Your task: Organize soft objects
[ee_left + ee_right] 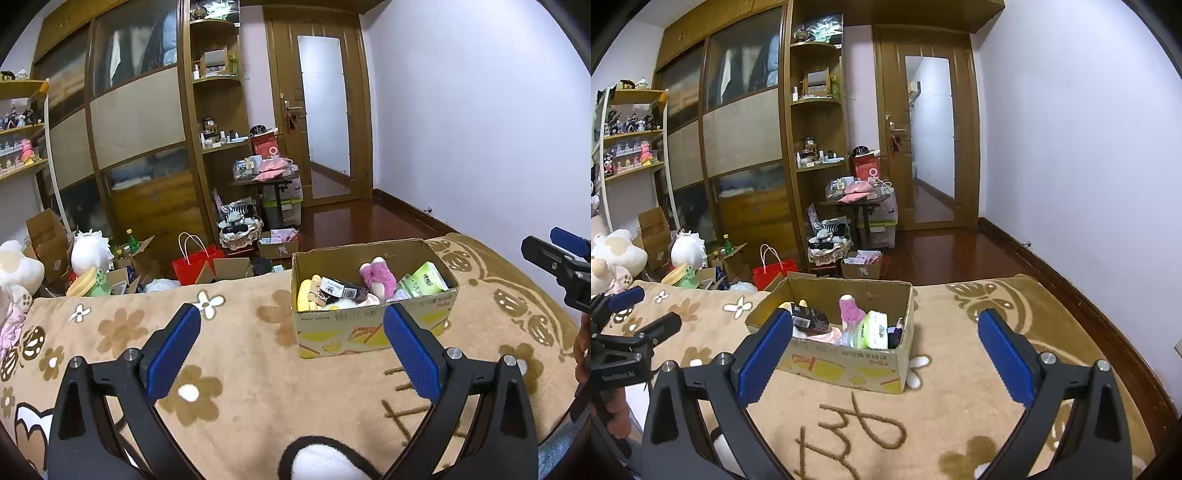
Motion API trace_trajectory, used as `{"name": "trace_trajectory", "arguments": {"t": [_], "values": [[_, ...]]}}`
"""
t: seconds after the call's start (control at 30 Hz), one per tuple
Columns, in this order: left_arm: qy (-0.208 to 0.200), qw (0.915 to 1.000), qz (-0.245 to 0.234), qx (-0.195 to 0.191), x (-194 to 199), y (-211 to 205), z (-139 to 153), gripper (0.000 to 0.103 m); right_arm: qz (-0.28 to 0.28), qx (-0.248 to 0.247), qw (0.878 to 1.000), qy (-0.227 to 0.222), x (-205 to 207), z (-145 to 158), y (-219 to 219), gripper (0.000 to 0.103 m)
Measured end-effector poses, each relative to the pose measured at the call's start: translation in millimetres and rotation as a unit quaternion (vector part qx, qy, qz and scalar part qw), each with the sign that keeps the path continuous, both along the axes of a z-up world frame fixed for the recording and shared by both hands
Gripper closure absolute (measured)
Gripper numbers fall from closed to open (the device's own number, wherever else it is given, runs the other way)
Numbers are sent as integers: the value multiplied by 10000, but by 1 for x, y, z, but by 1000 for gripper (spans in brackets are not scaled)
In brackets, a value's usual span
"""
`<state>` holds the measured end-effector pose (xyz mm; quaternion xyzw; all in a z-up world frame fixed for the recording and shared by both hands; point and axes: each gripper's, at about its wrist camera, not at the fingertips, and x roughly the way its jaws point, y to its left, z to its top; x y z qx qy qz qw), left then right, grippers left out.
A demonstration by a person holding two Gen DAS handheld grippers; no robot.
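Note:
A cardboard box stands on the beige flowered blanket. It holds a pink plush toy, a yellow soft toy, a green tissue pack and a dark packet. The box also shows in the right wrist view, with the pink plush and tissue pack. My left gripper is open and empty, in front of the box. My right gripper is open and empty, just before the box. Each gripper appears in the other's view, the right one and the left one.
Plush toys lie at the blanket's left end. On the floor beyond are cardboard boxes, a red bag, a basket and a small table. A wardrobe and door stand behind.

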<state>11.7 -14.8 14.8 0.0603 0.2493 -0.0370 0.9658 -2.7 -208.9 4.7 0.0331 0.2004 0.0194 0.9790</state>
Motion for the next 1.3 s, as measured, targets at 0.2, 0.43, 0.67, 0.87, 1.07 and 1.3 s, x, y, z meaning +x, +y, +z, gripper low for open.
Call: {"name": "trace_trajectory", "arguments": {"t": [0.2, 0.43, 0.67, 0.87, 1.07, 1.3], "values": [[77, 9999, 37, 75, 2, -4, -8, 4, -44, -21, 10000, 24, -3, -6, -4, 0], [221, 9997, -27, 135, 11, -9, -19, 4, -134, 15, 9999, 32, 2, -19, -10, 0], [272, 9994, 2, 210, 19, -14, -28, 4, -197, 85, 9995, 221, 10, -34, -18, 0], [269, 9995, 75, 176, 23, -11, -32, 5, -235, 47, 9995, 228, 12, -40, -21, 0], [238, 9994, 77, 239, 24, -13, -34, 5, -204, 8, 9993, 299, 14, -45, -18, 0], [231, 9994, 113, 247, 22, -13, -35, 4, -169, -44, 9993, 330, 16, -48, -17, 0]]}}
